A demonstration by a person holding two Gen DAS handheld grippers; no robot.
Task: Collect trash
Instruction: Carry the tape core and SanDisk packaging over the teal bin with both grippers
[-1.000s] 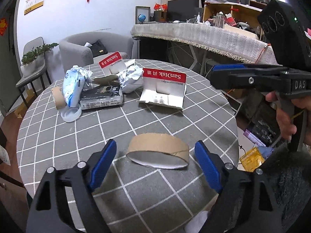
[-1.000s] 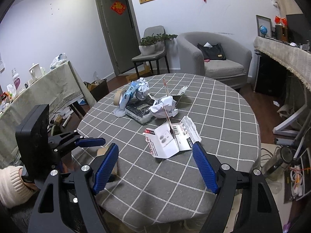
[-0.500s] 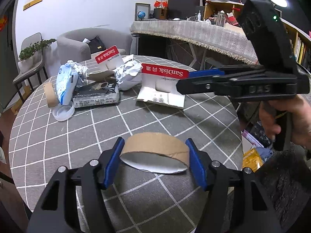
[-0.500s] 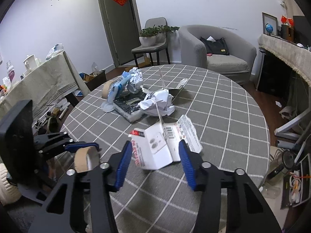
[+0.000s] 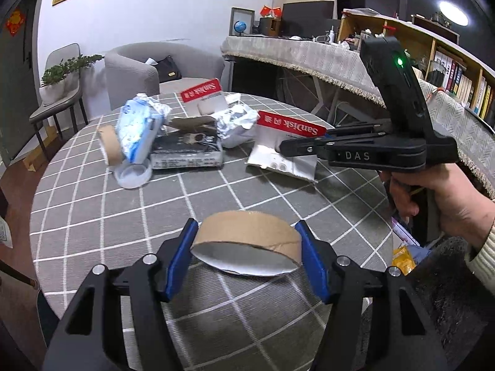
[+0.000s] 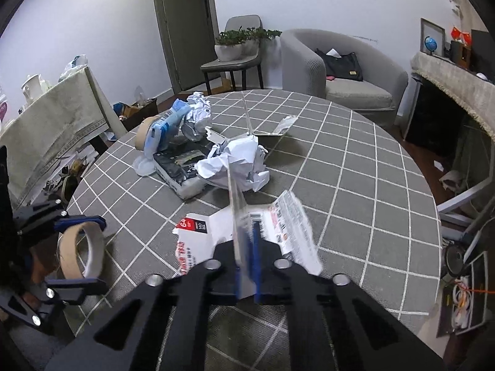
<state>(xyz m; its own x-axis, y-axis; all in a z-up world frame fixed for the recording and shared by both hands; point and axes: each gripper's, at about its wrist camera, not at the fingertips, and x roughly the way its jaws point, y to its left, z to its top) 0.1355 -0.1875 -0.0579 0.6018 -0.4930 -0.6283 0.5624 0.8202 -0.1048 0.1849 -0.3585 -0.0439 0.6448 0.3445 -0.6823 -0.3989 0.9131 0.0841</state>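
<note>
Nearest in the left wrist view, the left gripper (image 5: 247,258) pinches a brown cardboard tape core with a white inner face (image 5: 247,247) between its blue pads, one pad on each side of the ring, which appears lifted just above the round worktop with a grey white-checked cloth (image 5: 92,216). In the right wrist view, the right gripper (image 6: 246,266) is pressed together on an upright flap of the opened white-and-red SanDisk card package (image 6: 263,225), whose printed panels splay out to both sides over the worktop. Further off, well apart from both, the remaining trash sits in a heap: a crumpled white paper ball (image 6: 238,167), a dark flattened carton (image 6: 179,167), a blue-and-white plastic wrapper (image 6: 164,130) leaning on a second brown tape core (image 6: 142,133), and another red-and-white card package (image 5: 204,99). The thin ring could, I judge, buckle or squirt out if squeezed harder or tilted, since only its curved edges are held. The card flap is flimsy, so a quick swing might tear it or let the package slip.
</note>
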